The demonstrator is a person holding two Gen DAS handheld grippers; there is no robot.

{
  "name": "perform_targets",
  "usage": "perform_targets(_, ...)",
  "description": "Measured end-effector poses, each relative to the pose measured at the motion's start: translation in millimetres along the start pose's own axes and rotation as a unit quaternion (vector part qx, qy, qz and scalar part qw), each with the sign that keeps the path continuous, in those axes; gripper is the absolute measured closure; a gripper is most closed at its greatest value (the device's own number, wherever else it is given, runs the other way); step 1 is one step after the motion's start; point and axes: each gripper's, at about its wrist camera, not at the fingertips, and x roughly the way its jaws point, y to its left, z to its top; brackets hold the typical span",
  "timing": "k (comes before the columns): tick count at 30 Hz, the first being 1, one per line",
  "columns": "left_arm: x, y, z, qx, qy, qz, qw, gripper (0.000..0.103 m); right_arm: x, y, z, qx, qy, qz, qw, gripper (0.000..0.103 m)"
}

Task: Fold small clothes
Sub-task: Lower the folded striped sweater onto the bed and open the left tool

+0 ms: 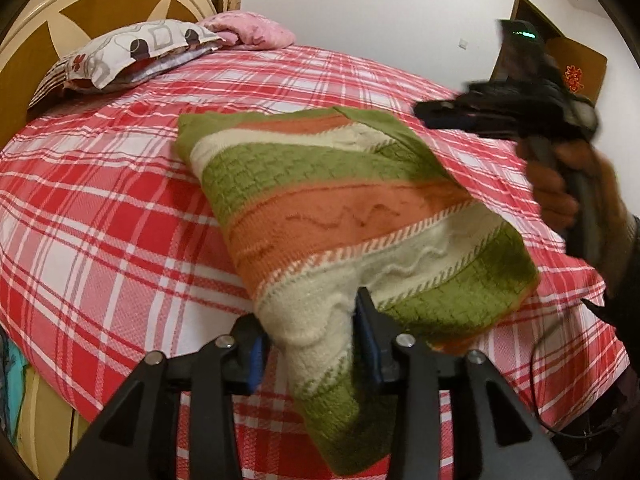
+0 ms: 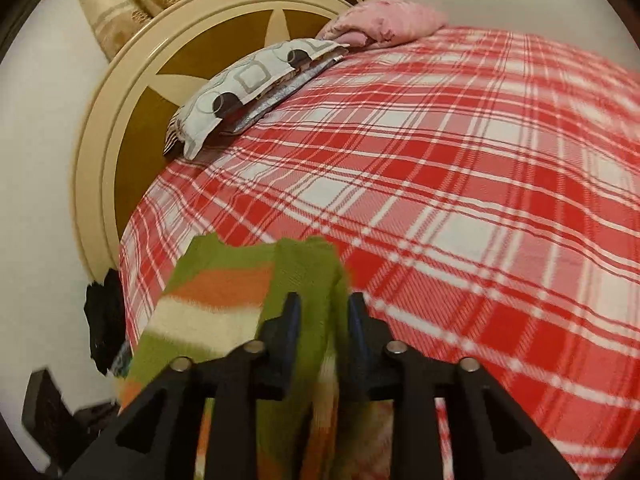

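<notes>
Left wrist view: no box, basket or drawer shows here, only a bed under a red and white plaid sheet (image 1: 120,208). At its head a patterned pillow (image 1: 132,50) lies against the round headboard (image 1: 60,20), with a pink cloth (image 1: 252,30) bunched just beside it. The left gripper (image 1: 312,332) has its jaws partly apart, and a cream corner of the striped knit garment (image 1: 340,216) runs down between the blue pads. The cloth fills most of the gap (whether the pads truly press on it I cannot tell). The garment is a folded knit in green, cream and orange bands; it lies across the middle of the sheet, its near end hanging down in front of the camera. At the right edge a hand (image 1: 560,192) holds the other tool by its handle; it is blurred.

Right wrist view: the same sheet (image 2: 460,180), pillow (image 2: 248,88), headboard (image 2: 132,120) and pink cloth (image 2: 388,20) show. The right gripper (image 2: 322,312) stands with its jaws a little apart, a green fold of the garment (image 2: 224,300) passing between them (touching the left pad, it seems). Clamped or loose, I cannot tell. The cloth hangs at the bed's near left edge.
</notes>
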Motion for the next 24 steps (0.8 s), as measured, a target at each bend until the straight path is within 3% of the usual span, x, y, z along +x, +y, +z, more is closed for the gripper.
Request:
perform_targets(1,-0.5,0.0,-1.3,0.000,-0.002,0.002,1.0000,0.056,-8.5,5.7,-7.6,-0.014,-0.002,-0.003,1.000,0.072)
perform_targets(4,-0.8,-1.9,-1.9,-0.003,-0.003,0.006,1.0000,0.048,-33.2,28.7,-37.6,-0.044,0.010,0.010,0.999,0.053)
perform_targets(7,-5.7,-4.8,-0.7,-0.002,-0.014,0.019,0.9997,0.038,-54.6,49.7,-71.3,-0.067,0.009,0.028,0.997,0.052)
perform_targets(8,-9.3,-6.5,1.2,0.001,-0.023,0.030,0.9993,0.034,-55.4,54.4,-80.0,-0.072,0.015,0.019,0.997,0.053)
perform_targets(10,-18.8,-6.2,4.6,-0.001,-0.046,0.044,0.9980,0.028,-49.8,58.0,-101.0,-0.073,0.044,-0.006,0.996,0.073)
perform_targets(11,-24.6,-5.4,7.3,-0.002,-0.061,0.049,0.9969,0.019,-46.8,58.2,-111.0,-0.077,0.057,-0.015,0.995,0.078)
perform_targets(13,-32.7,-3.7,13.6,-0.001,-0.087,0.082,0.9928,0.000,-41.7,58.4,-127.3,-0.101,0.065,-0.062,0.991,0.078)
perform_targets(16,-16.1,4.5,18.3,0.012,-0.073,0.151,0.9858,0.000,-34.3,42.8,-141.9,-0.085,0.075,-0.087,0.990,0.078)
perform_targets(18,0.1,13.0,15.4,0.001,-0.041,0.143,0.9889,0.000,-35.4,38.4,-142.9,-0.077,0.071,-0.091,0.990,0.078)
perform_targets(20,2.2,20.4,11.8,-0.021,-0.044,0.128,0.9906,0.000,-40.2,42.2,-140.1,-0.080,0.062,-0.105,0.989,0.078)
perform_targets(22,2.2,21.2,9.8,-0.020,-0.045,0.124,0.9910,0.000,-55.2,52.3,-134.2,-0.087,0.018,-0.107,0.990,0.078)
perform_targets(24,3.9,21.8,9.0,-0.019,-0.046,0.120,0.9915,0.000,-67.9,66.6,-126.8,-0.099,-0.024,-0.076,0.992,0.078)
